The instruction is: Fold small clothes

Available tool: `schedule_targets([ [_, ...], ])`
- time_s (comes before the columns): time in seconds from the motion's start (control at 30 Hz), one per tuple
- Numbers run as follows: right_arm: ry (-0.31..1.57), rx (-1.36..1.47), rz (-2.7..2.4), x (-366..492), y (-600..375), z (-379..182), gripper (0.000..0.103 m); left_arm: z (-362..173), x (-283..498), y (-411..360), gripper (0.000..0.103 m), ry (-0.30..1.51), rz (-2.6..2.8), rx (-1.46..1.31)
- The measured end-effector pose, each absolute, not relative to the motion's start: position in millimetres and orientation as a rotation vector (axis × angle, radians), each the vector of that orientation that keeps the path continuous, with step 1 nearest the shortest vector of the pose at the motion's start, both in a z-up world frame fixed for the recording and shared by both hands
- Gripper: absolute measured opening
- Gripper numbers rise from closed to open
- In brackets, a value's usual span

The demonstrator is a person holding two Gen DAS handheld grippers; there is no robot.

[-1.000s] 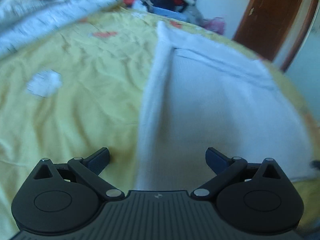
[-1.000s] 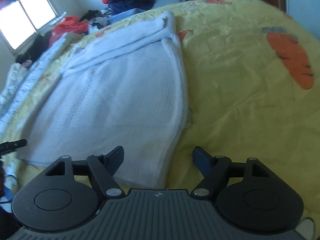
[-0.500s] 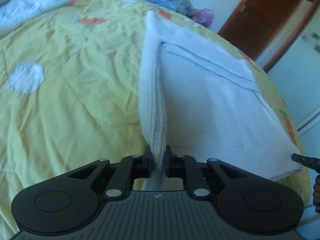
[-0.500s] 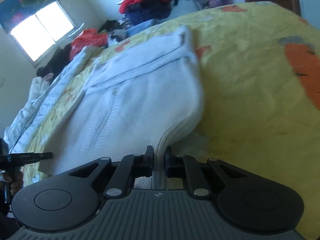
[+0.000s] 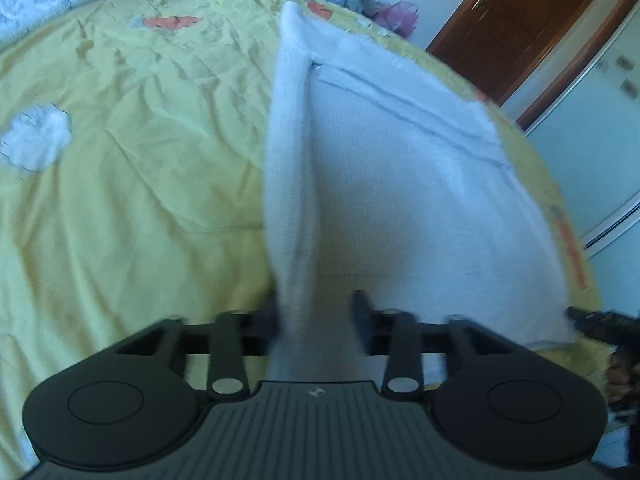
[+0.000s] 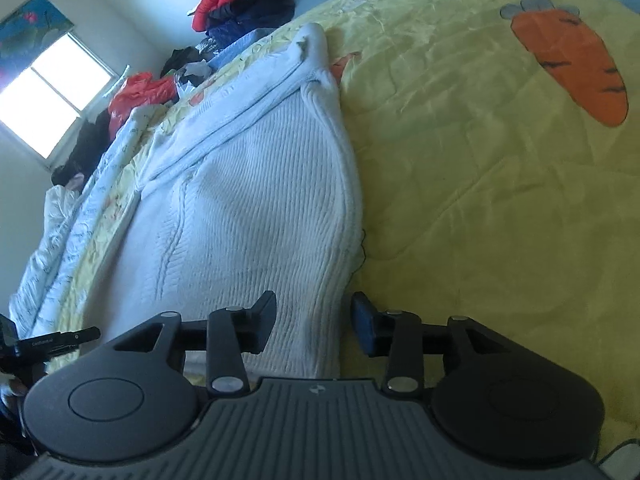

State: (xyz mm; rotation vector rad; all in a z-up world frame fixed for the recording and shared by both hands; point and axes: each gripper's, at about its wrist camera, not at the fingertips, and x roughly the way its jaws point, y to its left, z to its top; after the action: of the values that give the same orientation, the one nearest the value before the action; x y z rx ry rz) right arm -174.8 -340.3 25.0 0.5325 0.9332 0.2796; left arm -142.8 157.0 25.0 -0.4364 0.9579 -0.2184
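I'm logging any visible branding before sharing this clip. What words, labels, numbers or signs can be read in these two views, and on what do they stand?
Nothing can be read for certain.
Small white emblem on the left gripper body: a logo mark, no letters.
The same emblem on the right gripper body: no letters.
Faint white print on the other gripper's finger, seen at the left edge of the right wrist view: too small to read.
White knit garment, yellow bedspread: no text.

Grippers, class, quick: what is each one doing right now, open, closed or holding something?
Left gripper: jaws opening, edge of the white garment between them, not pinched.
Right gripper: jaws opening, garment edge between them, not pinched.
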Motion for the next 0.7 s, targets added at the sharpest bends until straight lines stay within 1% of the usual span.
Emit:
schedule_targets([
  [0.03, 0.931, 0.54, 0.286, -173.6, -339.3, 23.8, 0.049, 25.3, -142.1, 153.3, 0.054, 0.954, -0.224, -0.43],
  [0.07, 0.931, 0.546, 0.295, -172.0, -337.7, 23.0, 0.049, 26.3, -141.5, 147.6, 0.053, 0.953, -0.221, -0.397],
  [0.1, 0.937, 0.548, 0.304, -170.8, -335.7, 22.8, 0.033, 27.6, -140.6, 142.7, 0.047, 0.952, -0.22, -0.359],
  [0.13, 0.947, 0.54, 0.316, -168.5, -332.7, 22.5, 0.021, 28.6, -140.1, 138.5, 0.034, 0.953, -0.214, -0.324],
  [0.17, 0.959, 0.531, 0.327, -166.2, -330.2, 22.3, 0.013, 28.9, -138.2, 135.9, 0.01, 0.962, -0.202, -0.285],
  [0.3, 0.901, 0.552, 0.398, -163.9, -330.4, 38.6, 0.013, 40.4, -133.8, 145.5, 0.01, 0.943, -0.244, -0.286],
  [0.43, 0.762, 0.63, 0.474, -145.4, -338.2, 73.6, 0.013, 73.4, -116.8, 161.0, 0.01, 0.823, -0.311, -0.36],
  [0.53, 0.664, 0.681, 0.519, -111.0, -344.6, 94.8, 0.013, 95.5, -82.0, 173.4, 0.01, 0.732, -0.33, -0.43],
  [0.7, 0.532, 0.774, 0.533, -22.9, -354.9, 112.9, 0.013, 116.0, 1.9, 191.0, 0.01, 0.637, -0.289, -0.536],
])
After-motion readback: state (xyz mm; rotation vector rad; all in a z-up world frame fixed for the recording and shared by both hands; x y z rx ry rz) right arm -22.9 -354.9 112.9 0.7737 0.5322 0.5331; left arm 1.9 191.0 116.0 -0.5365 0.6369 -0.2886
